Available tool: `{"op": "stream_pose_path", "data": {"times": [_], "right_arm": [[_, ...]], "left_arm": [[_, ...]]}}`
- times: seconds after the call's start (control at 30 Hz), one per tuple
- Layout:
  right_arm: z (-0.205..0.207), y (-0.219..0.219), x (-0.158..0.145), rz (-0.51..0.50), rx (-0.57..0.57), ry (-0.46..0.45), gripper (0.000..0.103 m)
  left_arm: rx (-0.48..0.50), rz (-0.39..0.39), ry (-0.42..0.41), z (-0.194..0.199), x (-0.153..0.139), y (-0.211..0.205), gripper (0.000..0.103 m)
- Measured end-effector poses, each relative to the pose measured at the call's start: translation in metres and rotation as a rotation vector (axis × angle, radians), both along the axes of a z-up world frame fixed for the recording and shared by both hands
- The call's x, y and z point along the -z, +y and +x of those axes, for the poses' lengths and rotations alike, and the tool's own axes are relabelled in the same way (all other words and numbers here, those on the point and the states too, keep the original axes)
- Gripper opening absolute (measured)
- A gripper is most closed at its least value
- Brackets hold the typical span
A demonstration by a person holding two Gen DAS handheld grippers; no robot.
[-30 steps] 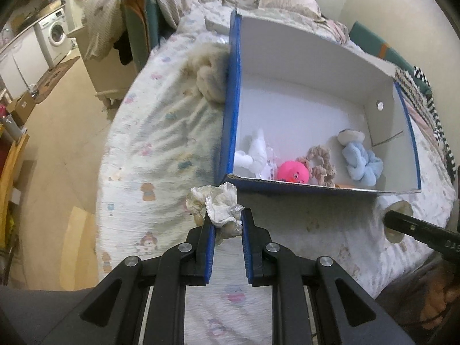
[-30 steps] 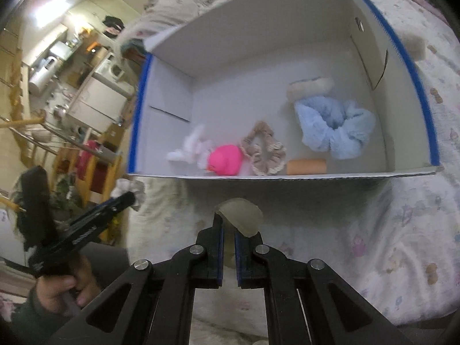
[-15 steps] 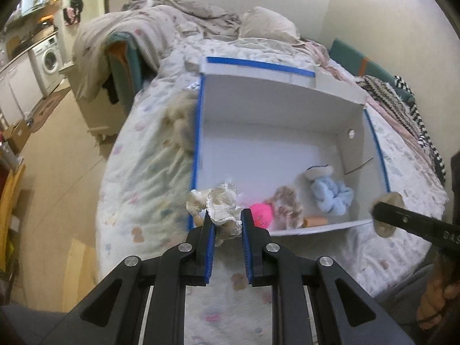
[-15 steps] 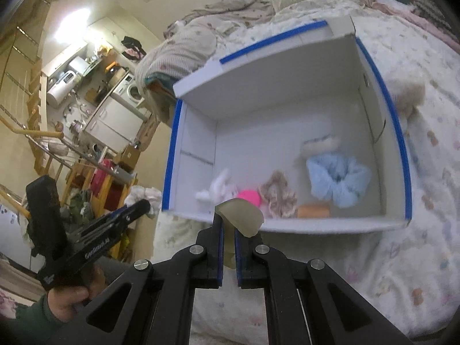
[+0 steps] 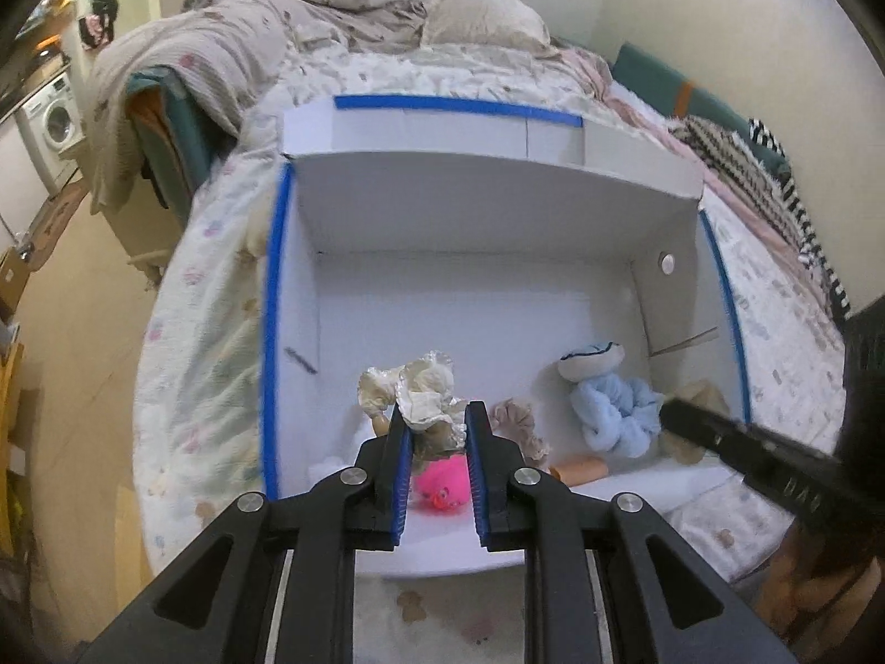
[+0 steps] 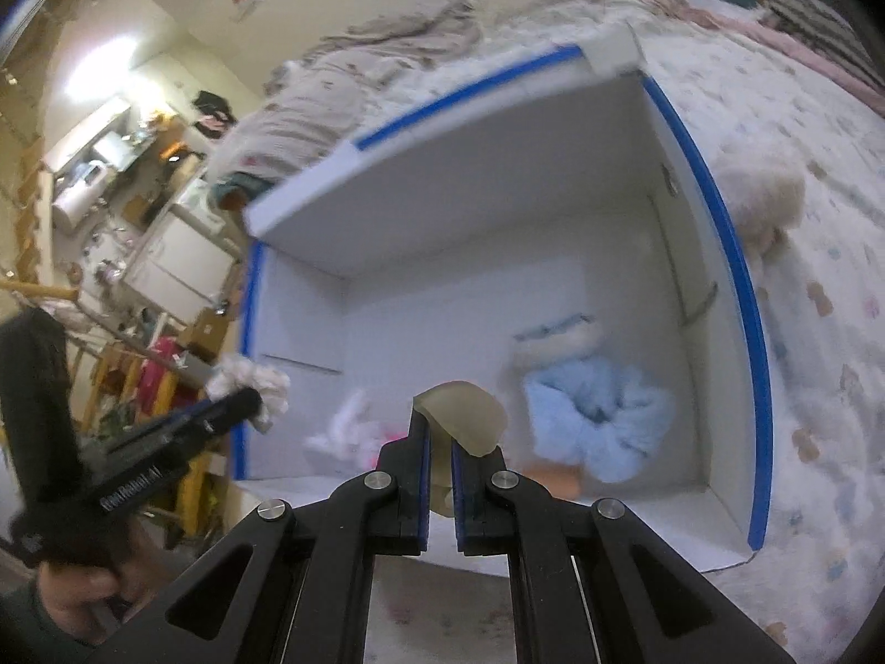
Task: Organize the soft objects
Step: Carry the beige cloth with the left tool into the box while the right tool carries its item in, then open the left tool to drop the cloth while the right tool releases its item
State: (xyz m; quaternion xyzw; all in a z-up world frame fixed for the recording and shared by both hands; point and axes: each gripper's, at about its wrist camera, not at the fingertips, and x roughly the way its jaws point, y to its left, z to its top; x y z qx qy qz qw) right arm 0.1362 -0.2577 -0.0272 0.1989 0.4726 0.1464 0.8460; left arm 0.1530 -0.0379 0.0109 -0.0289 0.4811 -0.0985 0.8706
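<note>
Left wrist view: the left gripper (image 5: pixel 438 425) is clamped on a crumpled cream satin scrunchie (image 5: pixel 418 399), held over the near end of the white cardboard box with blue-taped edges (image 5: pixel 272 332). Inside already lie a pink round plush toy (image 5: pixel 441 480) at six o'clock, a beige frilly scrunchie (image 5: pixel 517 425) and a fluffy light-blue scrunchie (image 5: pixel 615 409) toward three o'clock.

Right wrist view: the right gripper (image 6: pixel 441 437) is closed on a pale translucent domed soft pad (image 6: pixel 463 416), also above the box's near edge. A cream fluffy object (image 6: pixel 766 205) lies on the patterned bedspread (image 6: pixel 829 288) outside the box at two o'clock.

Several items look sorted; both held pieces are not yet dropped, and the fluffy one likely remains.
</note>
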Motion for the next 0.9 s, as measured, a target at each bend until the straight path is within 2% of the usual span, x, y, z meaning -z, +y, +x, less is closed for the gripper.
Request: {"op": "stream_pose_path", "data": {"times": [0.13,0.3,0.43,0.57,0.7,0.83,0.87,0.9], "right_arm": [[0.007,0.000,0.017,-0.017,0.010,0.055,0.008],[0.014,0.005,0.029,-0.030,-0.004,0.091,0.008],[0.020,0.012,0.041,-0.044,-0.019,0.132,0.008],[0.027,0.017,0.051,-0.051,-0.036,0.177,0.009],[0.027,0.019,0.058,-0.048,-0.034,0.202,0.009],[0.028,0.021,0.059,-0.056,-0.033,0.209,0.010],[0.028,0.022,0.059,-0.061,-0.034,0.211,0.012],[0.028,0.022,0.060,-0.071,-0.034,0.212,0.018]], "left_arm": [[0.024,0.039,0.024,0.019,0.020,-0.014,0.017],[0.023,0.051,0.045,0.029,0.045,-0.022,0.017],[-0.011,0.020,0.089,0.033,0.062,-0.021,0.017],[-0.006,0.058,0.084,0.034,0.069,-0.025,0.017],[-0.014,0.061,0.087,0.035,0.072,-0.027,0.017],[-0.005,0.077,0.085,0.034,0.073,-0.032,0.024],[-0.005,0.085,0.081,0.035,0.074,-0.032,0.024],[-0.007,0.086,0.080,0.034,0.074,-0.033,0.025]]}}
